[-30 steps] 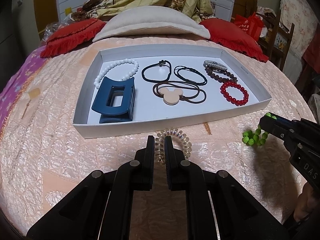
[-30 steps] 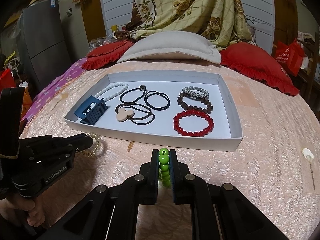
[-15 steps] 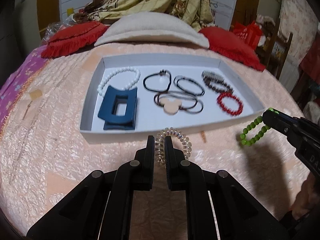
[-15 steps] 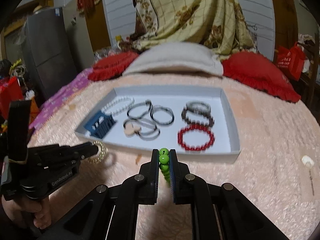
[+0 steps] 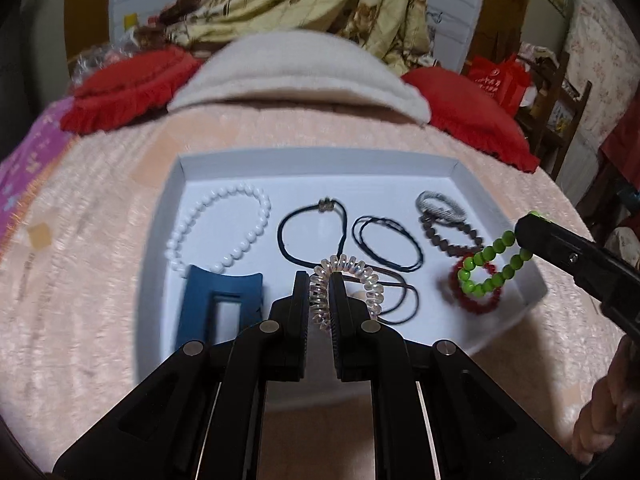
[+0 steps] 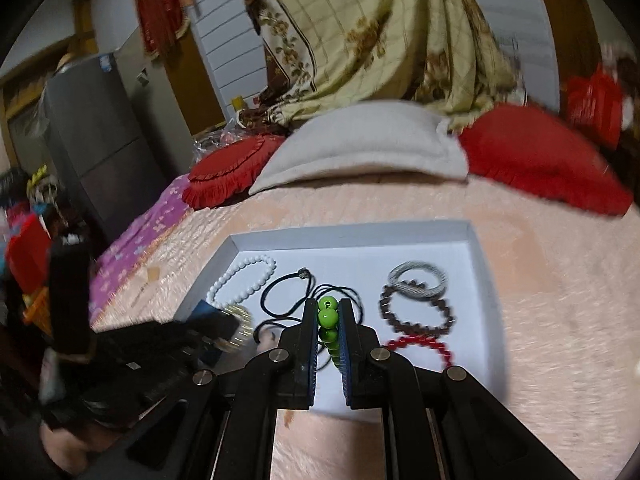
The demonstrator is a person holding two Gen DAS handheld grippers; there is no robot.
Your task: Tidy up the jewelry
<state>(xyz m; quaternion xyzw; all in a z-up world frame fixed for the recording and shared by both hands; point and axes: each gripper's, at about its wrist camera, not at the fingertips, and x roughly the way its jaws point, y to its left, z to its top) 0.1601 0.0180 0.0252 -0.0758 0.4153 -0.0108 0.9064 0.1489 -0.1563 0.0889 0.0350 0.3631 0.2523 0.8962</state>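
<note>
On the bed point(image 5: 100, 320) lies a white tray point(image 5: 320, 164) of jewelry. Our left tool point(image 5: 321, 292) clamps a clear coil point(image 5: 352, 270); our right tool point(image 6: 328, 316) clamps green beads point(image 6: 327, 317).

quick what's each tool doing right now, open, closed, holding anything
Left tool: closed on the clear coil hair tie.
Right tool: closed on the green bead bracelet.

clear spiral hair tie point(image 5: 347, 280), green bead bracelet point(image 5: 490, 268), both held above white tray point(image 5: 316, 162)
</note>
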